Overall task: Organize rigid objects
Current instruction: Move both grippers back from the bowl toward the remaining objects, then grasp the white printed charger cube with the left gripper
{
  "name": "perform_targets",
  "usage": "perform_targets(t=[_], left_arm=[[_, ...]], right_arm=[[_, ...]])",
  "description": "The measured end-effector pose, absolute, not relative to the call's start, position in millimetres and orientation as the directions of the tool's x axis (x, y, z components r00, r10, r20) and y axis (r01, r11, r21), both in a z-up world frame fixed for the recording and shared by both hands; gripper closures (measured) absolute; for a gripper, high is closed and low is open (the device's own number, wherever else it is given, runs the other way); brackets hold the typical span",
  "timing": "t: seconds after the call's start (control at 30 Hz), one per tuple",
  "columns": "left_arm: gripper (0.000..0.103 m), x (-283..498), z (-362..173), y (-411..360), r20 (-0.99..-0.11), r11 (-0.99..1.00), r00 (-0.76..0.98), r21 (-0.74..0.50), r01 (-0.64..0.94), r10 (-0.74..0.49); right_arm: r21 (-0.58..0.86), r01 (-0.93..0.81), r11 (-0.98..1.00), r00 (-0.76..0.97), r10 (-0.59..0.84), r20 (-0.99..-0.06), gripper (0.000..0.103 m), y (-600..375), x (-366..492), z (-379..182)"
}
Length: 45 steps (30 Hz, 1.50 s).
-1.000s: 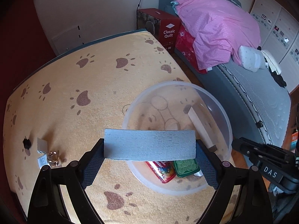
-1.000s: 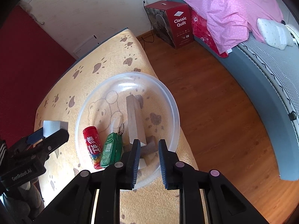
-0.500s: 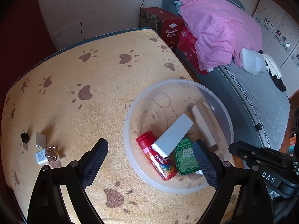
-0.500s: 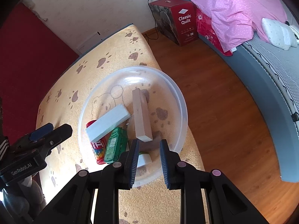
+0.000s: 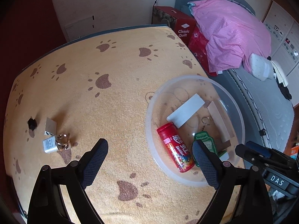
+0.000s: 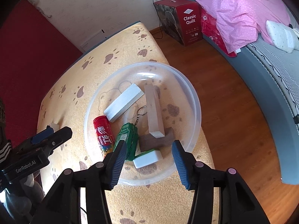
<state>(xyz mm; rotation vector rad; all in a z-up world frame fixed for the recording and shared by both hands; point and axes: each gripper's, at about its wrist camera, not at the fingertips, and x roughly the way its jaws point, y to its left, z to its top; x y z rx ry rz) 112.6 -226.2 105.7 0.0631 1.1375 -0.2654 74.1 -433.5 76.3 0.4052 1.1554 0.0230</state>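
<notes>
The clear bowl [image 6: 194, 100] is resting on the paw-print mat [image 5: 115, 71] beside the bed [image 5: 261, 100], holding the grey block [image 6: 124, 102]. The left gripper [image 5: 150, 157] and right gripper [image 6: 147, 160] are hovering wide, empty.

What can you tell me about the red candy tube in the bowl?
The red Skittles tube is a glossy plastic cylinder with a red cap, white lettering and pictured colourful candies at its bottom. It lies on its side inside the clear plastic bowl, near its rim. The pale grey block rests against its cap end; the green bottle-shaped keychain lies right beside it.
</notes>
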Motion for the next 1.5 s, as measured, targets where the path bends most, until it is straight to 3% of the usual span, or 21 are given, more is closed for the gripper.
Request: perform_targets(t=[0.27,0.4,1.07,1.5], left_arm=[[0.011,112,102,-191,-0.906,0.983,0.396,-0.09,0.162,-0.148],[0.004,112,99,-168,-0.908,0.986,0.387,-0.124,0.113,-0.159],[0.004,111,58,-25,-0.939,0.985,0.341,-0.02,-0.172,0.04],[0.004,139,35,-18,-0.949,0.987,0.313,-0.018,-0.161,0.034]], right_arm=[[0.325,0.164,0.931,0.401,0.238,-0.885,0.043,-418,74,75],[0.326,0.156,0.932,0.401,0.242,-0.883,0.037,-409,74,75],[0.322,0.069,0.944,0.362,0.277,-0.89,0.037,-357,76,76],[0.29,0.015,0.957,0.323,0.27,-0.907,0.037,-321,72,74]])
